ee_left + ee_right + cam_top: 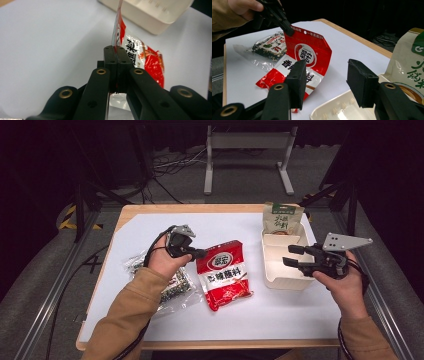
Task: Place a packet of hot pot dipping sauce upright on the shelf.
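Black right gripper (324, 85) stands half open, empty, over the tray (332, 110); left gripper (115, 53) pinches the red packet's (147, 57) top corner, tilting it off the surface (150, 232).

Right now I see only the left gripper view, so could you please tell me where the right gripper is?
Observer: The right gripper hovers at the tray, fingers open with nothing between them.
Operator: Thank you. How much of the red packet is off the table?
Observer: Only the top corner, which the left gripper pinches; the lower end of the red packet rests on the table.
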Tool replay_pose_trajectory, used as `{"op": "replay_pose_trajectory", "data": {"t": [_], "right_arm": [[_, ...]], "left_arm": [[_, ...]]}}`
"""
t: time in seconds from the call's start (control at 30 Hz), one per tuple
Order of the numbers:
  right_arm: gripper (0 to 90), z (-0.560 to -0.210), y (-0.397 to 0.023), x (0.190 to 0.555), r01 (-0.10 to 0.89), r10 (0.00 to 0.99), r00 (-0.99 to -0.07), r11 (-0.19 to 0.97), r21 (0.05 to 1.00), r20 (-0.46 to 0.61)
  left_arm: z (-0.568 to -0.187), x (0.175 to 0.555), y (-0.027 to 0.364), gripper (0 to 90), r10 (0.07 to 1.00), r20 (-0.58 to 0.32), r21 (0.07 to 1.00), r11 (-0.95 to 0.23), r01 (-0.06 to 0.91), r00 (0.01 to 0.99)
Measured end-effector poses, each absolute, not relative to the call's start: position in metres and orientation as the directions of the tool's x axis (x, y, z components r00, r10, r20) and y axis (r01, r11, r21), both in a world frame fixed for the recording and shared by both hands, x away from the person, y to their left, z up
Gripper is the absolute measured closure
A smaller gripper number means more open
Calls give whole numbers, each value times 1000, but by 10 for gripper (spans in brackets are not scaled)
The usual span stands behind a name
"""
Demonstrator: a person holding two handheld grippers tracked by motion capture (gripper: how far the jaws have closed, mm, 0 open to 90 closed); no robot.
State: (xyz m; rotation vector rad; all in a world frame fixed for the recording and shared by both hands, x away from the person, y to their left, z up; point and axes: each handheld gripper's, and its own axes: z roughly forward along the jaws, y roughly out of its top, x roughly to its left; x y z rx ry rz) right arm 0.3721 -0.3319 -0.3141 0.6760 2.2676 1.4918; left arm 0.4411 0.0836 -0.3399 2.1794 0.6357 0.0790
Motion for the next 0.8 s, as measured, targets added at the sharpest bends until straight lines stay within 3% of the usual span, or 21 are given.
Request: {"op": "replay_pose_trajectory", "data": {"t": [0.33,0.8], "right_arm": [[489,-314,-334,371,212,562,-827,317,924,-3],[478,-314,-333,370,220,559,-829,311,924,9]], "left_arm": [[-304,404,81,897,391,-93,786,-536,309,916],[-284,371,76,897,298,-57,819,-532,216,953]]}}
